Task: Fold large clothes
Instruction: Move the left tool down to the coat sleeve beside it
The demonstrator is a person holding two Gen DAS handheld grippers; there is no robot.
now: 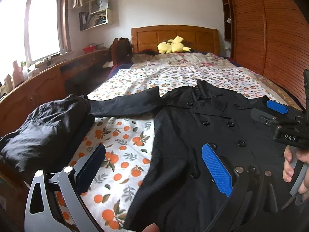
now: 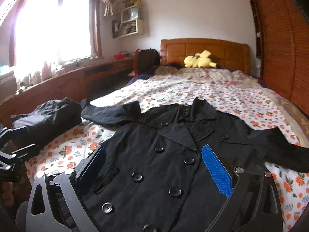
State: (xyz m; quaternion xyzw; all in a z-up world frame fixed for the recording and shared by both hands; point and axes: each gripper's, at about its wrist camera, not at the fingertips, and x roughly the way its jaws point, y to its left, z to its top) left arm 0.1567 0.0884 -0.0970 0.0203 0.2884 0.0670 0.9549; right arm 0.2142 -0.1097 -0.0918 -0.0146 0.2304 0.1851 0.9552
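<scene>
orange-print sheet (image 2: pixel 251 106) covers bed, black coat (image 2: pixel 154 164) flat; wooden headboard (image 2: pixel 202 48); left claw (image 1: pixel 154 168), right claw (image 2: pixel 154 170) spread.

Black coat (image 2: pixel 173 166) flat, front up

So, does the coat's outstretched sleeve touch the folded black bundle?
Touching: in the left wrist view the sleeve end meets the bundle, no sheet between.
</scene>
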